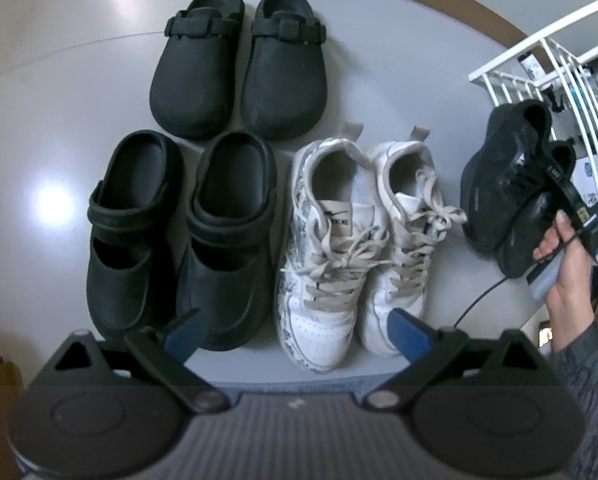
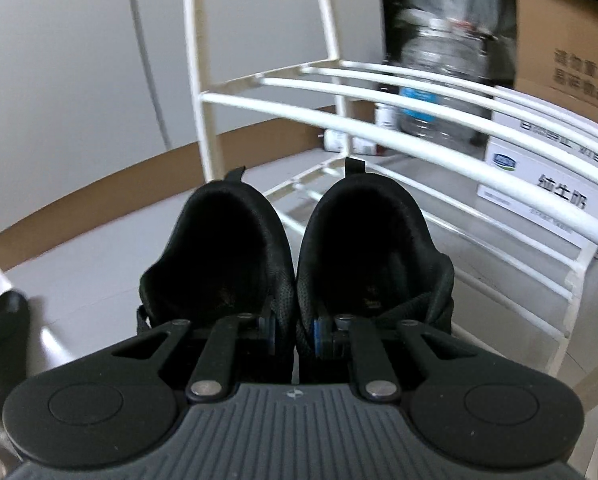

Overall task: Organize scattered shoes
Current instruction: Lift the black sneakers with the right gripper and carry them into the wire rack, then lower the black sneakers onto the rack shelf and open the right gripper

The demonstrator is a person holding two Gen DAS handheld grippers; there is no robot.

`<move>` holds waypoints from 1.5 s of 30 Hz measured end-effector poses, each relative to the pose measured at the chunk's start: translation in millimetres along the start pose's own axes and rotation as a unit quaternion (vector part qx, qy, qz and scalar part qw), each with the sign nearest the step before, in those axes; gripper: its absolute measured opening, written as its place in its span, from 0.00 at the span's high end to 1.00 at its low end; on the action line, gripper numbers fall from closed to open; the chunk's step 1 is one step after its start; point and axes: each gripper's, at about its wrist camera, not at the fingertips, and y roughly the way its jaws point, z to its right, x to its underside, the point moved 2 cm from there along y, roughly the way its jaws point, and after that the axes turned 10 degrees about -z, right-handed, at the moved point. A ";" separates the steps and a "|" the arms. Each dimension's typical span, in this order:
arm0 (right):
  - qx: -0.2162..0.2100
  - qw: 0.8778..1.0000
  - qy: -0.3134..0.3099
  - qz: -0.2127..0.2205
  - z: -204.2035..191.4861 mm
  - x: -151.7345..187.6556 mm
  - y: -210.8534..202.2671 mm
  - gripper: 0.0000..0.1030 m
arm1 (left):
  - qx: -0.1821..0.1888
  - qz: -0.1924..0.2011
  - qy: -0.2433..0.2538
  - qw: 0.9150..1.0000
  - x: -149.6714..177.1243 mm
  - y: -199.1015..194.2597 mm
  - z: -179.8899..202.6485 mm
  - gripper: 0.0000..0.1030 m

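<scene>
A pair of black sneakers (image 2: 239,248) hangs off the floor in front of a white wire shoe rack (image 2: 379,124). My right gripper (image 2: 295,334) is shut on their inner collars, pinching both shoes together. In the left wrist view the same pair (image 1: 511,184) hangs at the right, held up by a hand (image 1: 567,276). My left gripper (image 1: 295,320) is open and points down over the floor, holding nothing. Below it stand a pair of white laced sneakers (image 1: 359,248), black strap clogs (image 1: 179,240) and, farther off, black buckle clogs (image 1: 239,68), all set in pairs.
The white rack (image 1: 539,64) stands at the right by the wall. Behind it are a large water bottle (image 2: 439,80), a white carton (image 2: 539,176) and a cardboard box (image 2: 571,40). A brown baseboard (image 2: 99,196) runs along the wall. A black cable (image 1: 479,300) trails on the grey floor.
</scene>
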 end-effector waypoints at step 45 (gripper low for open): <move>0.212 0.969 0.055 0.111 0.6 -5.8 16.4 0.46 | 0.020 -0.011 0.014 1.000 5.9 -5.3 -2.8 0.05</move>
